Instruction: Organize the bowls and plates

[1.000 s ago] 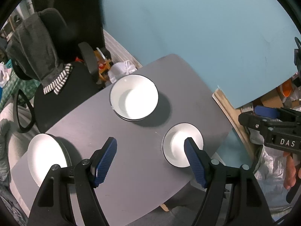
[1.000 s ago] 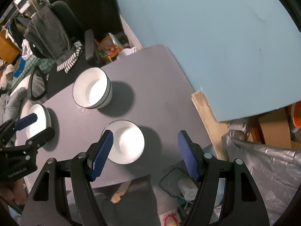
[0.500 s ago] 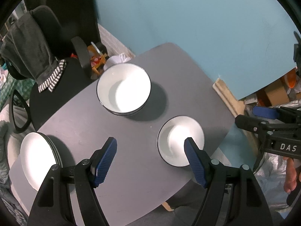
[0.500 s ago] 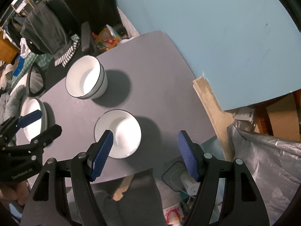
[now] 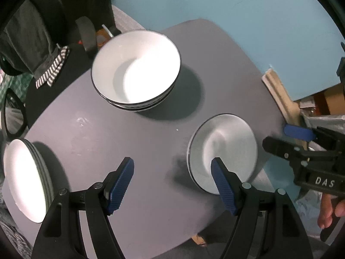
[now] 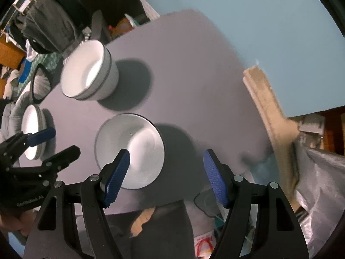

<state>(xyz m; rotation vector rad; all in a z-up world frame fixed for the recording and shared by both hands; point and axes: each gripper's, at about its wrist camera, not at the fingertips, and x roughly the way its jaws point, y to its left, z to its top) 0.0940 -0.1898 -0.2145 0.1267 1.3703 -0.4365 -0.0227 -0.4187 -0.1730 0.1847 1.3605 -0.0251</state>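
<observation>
Two grippers hang over the grey table (image 5: 151, 172), both spread wide and empty. A small white bowl (image 5: 224, 151) sits near the table's edge, partly behind the left gripper's (image 5: 172, 181) right finger and the right gripper's (image 6: 167, 177) left finger. Farther off stand stacked large bowls (image 5: 135, 69) and stacked plates (image 5: 23, 179).

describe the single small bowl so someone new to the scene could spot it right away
Start at the grey table. Near its edge on the side away from the stack of plates sits the small bowl, white with a thin dark rim. Unlike the bigger stacked bowls behind it, it stands alone and shallower.
</observation>
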